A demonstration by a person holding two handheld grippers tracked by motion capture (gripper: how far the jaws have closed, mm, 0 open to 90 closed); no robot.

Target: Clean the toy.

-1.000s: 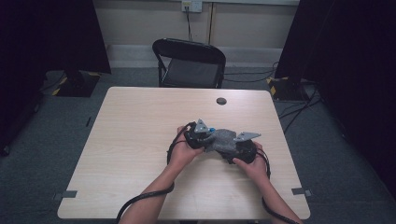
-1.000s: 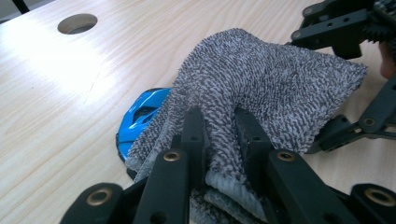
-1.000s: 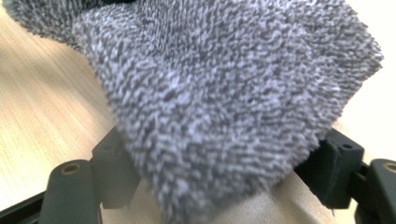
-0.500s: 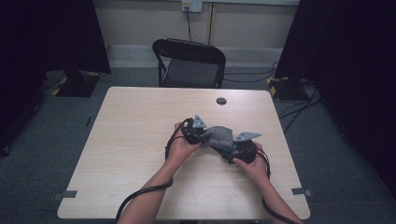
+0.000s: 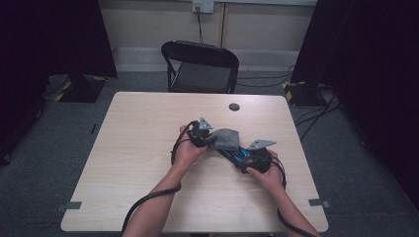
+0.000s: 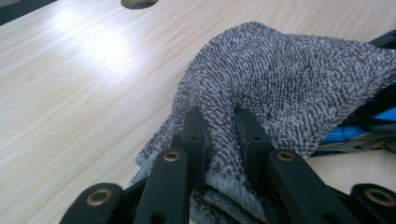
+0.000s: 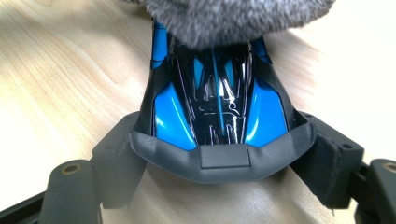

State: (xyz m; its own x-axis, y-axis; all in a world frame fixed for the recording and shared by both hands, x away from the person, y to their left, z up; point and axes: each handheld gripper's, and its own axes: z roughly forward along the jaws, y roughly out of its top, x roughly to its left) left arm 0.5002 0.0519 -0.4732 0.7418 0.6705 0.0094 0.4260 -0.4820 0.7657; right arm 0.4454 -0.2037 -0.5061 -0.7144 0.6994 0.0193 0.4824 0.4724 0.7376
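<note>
A blue and black toy car [image 5: 240, 154] lies near the middle of the light wooden table [image 5: 138, 148]. My right gripper [image 5: 249, 157] is shut on its grey front bumper; in the right gripper view the fingers [image 7: 114, 158] press both sides of the car [image 7: 217, 98]. A grey terry cloth [image 5: 225, 138] is draped over the car's far end. My left gripper [image 5: 205, 133] is shut on a fold of this cloth. In the left gripper view the cloth [image 6: 280, 74] bunches between the jaws of my left gripper [image 6: 219, 140], and the car [image 6: 355, 133] peeks out at the right.
A round cable hole [image 5: 234, 106] sits in the table beyond the grippers. A black folding chair [image 5: 200, 69] stands behind the far edge. Cables trail from both grippers over the near edge. Bare tabletop spreads to the left.
My left gripper has slid the cloth to the left and slightly away along the car. The right gripper and the car have stayed put.
</note>
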